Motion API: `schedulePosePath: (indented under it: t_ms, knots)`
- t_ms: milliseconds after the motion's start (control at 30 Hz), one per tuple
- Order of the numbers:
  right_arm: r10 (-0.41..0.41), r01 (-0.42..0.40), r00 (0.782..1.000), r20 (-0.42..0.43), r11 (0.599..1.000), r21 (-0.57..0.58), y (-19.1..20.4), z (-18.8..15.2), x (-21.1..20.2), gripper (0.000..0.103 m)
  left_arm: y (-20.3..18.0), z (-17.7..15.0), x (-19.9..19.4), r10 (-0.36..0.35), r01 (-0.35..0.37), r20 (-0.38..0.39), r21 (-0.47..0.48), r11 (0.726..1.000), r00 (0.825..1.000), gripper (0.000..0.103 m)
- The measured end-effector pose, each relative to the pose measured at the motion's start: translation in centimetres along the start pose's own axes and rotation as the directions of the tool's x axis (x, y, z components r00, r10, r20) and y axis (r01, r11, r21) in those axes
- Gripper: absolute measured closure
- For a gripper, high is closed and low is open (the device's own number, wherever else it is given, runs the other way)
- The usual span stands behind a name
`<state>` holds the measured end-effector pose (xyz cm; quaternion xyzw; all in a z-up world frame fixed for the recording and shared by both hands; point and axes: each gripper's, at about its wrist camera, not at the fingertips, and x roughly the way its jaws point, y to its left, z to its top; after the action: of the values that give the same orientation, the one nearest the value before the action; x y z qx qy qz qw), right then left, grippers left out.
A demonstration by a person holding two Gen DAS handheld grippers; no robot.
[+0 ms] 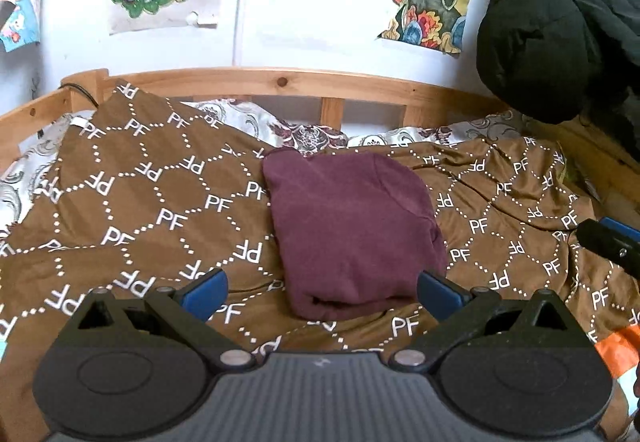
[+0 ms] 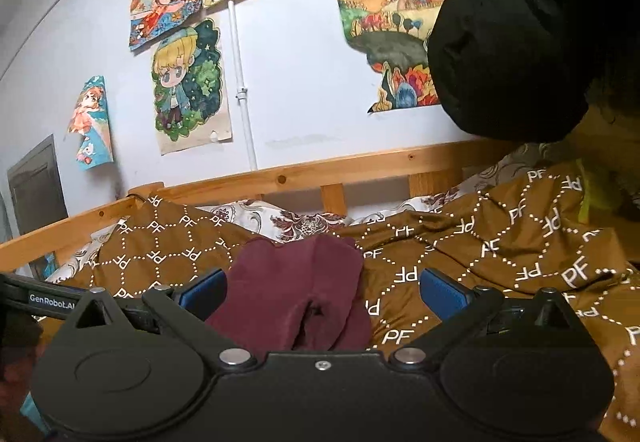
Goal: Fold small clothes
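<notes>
At frame centre, on the brown PF-patterned bedspread (image 1: 160,210): folded maroon garment (image 1: 352,226). Left tool (image 1: 322,292) spread wide, empty. Right tool (image 2: 322,292) likewise wide apart, gripping nothing.

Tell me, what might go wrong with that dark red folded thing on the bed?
1. The maroon folded garment lies on a wrinkled brown satin bedspread printed with PF; a nudge could slide the cloth and loosen the folds.
2. Both the left gripper and the right gripper are open and empty, close to the garment's near edge; a careless pinch might catch the bedspread too.
3. The black padded jacket hanging at the right could snag a raised gripper.
</notes>
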<state>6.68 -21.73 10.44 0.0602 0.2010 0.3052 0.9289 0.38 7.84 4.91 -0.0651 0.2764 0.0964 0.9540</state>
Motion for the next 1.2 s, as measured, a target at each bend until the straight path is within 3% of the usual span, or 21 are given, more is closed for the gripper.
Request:
schedulePosePath:
  t_ms: [433, 1200]
  knots:
    - [-0.030, 0.030, 0.998, -0.048, 0.999, -0.014, 0.7, -2.2, -1.3, 0.001, 0.2, -2.9, -1.0, 0.029, -0.028, -0.024, 0.031, 0.999, 0.999, 0.001]
    - [-0.044, 0.044, 0.996, -0.075, 0.999, -0.007, 0.3, -2.6, -0.9, 0.001, 0.2, -3.3, -0.4, 0.025, -0.023, -0.051, 0.027, 0.999, 0.998, 0.001]
